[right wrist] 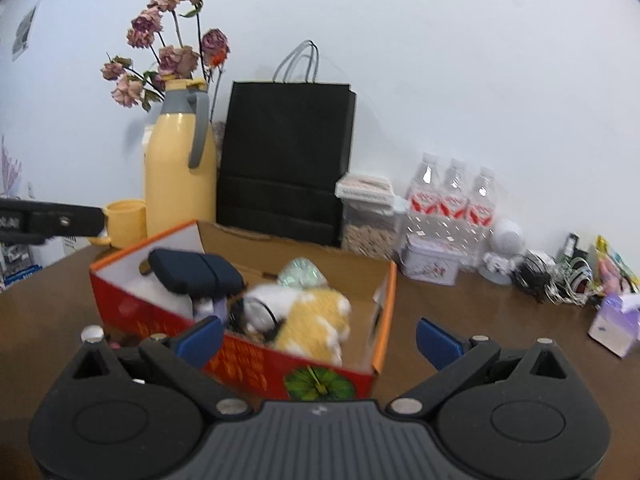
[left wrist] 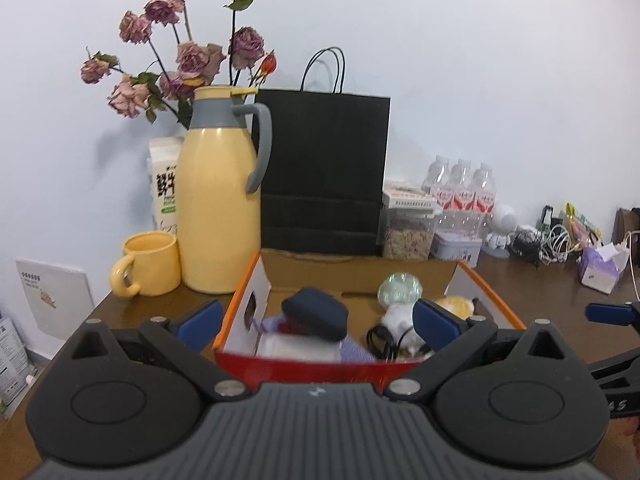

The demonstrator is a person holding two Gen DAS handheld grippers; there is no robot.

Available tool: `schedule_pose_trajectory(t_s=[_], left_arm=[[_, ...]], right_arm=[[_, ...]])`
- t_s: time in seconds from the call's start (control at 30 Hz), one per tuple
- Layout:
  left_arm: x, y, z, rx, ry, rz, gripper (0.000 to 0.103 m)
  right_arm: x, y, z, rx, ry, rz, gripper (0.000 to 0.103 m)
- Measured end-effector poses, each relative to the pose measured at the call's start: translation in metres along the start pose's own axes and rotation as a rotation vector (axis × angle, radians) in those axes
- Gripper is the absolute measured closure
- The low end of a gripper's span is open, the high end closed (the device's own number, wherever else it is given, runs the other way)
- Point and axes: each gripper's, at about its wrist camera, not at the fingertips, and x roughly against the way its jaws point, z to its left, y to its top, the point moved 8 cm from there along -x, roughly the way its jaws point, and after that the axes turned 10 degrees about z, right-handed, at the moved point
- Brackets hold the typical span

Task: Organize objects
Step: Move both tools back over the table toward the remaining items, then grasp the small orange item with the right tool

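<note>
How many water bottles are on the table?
3 water bottles stand side by side by the wall, right of the black bag, behind a small tin. More may be hidden.

One cardboard box (right wrist: pixel 376 312); one black paper bag (left wrist: pixel 324 172); one yellow jug (left wrist: pixel 218 200); one yellow mug (left wrist: pixel 150 264); three water bottles (right wrist: pixel 452 200); one milk carton (left wrist: pixel 164 184); one tin (right wrist: pixel 430 266); one tissue pack (right wrist: pixel 612 320).

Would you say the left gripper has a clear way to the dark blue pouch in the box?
Probably yes. The left gripper is open and faces the dark blue pouch, which lies on top of the other things in the open cardboard box, with nothing over it.
</note>
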Motion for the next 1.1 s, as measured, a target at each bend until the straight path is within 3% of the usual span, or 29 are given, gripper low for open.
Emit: schedule_pose_trajectory(t_s=[0.6, 0.7, 0.8, 0.87, 1.0, 1.1], left_arm=[[0.029, -0.080, 0.013, -0.009, 0.013, 0.136, 0.000], [0.033, -0.089, 0.014, -0.001, 0.006, 0.149, 0.000], [0.035, -0.094, 0.016, 0.003, 0.003, 0.155, 0.000], [0.037, -0.096, 0.018, 0.009, 0.002, 0.156, 0.000], [0.037, -0.099, 0.020, 0.020, -0.001, 0.162, 0.000], [0.036, -0.102, 0.022, 0.024, -0.001, 0.169, 0.000]], right_arm=[[0.008, -0.113, -0.025, -0.064, -0.028, 0.221, 0.002], [0.001, -0.121, -0.025, -0.093, -0.016, 0.246, 0.013], [-0.006, -0.122, -0.026, -0.119, -0.005, 0.258, 0.016], [-0.010, -0.121, -0.026, -0.123, -0.008, 0.259, 0.031], [-0.015, -0.120, -0.028, -0.140, 0.008, 0.261, 0.037], [-0.014, -0.120, -0.027, -0.135, 0.021, 0.253, 0.049]])
